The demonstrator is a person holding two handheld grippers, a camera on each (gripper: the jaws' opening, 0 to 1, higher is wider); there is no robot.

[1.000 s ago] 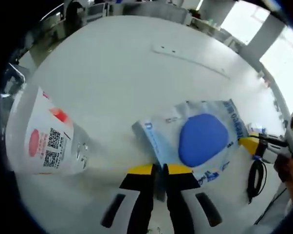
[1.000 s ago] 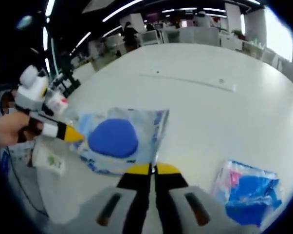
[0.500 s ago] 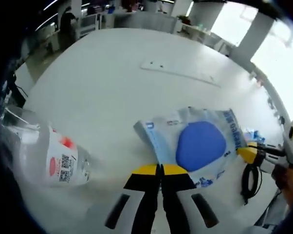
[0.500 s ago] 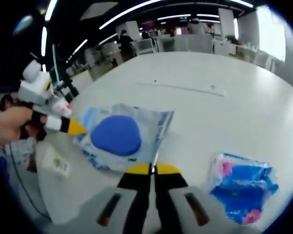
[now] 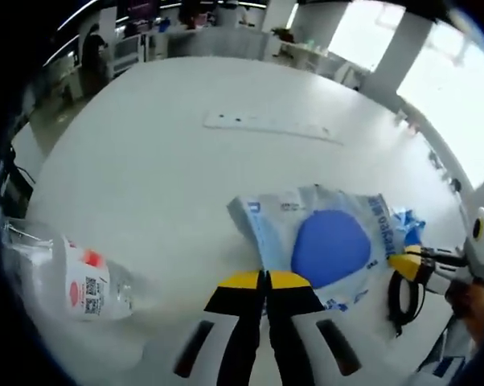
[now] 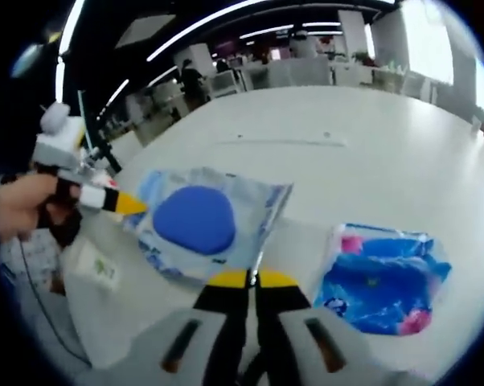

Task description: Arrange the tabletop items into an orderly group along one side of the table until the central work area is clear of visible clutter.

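A pale blue plastic package (image 5: 322, 241) with a round blue pad inside hangs over the white table (image 5: 170, 169), held from two sides. My left gripper (image 5: 264, 278) is shut on its near edge. The right gripper (image 5: 408, 264) comes in from the right, its yellow tip on the package's far edge. In the right gripper view the same package (image 6: 198, 221) spreads ahead of my right gripper (image 6: 252, 278), which is shut on its edge. The left gripper (image 6: 128, 204), held by a hand (image 6: 21, 205), pinches the opposite side.
A clear plastic bottle (image 5: 77, 281) with a red-and-white label lies at the lower left. A blue tissue pack (image 6: 383, 277) lies right of my right jaws. A white strip (image 5: 270, 129) lies flat farther back. A black cable (image 5: 396, 296) and a small green-labelled white pack (image 6: 97, 269) lie near the edge.
Both views have risen and drawn back with the package still held from both sides. The bottle now looks smaller and lower left; the blue tissue pack looks larger and nearer.
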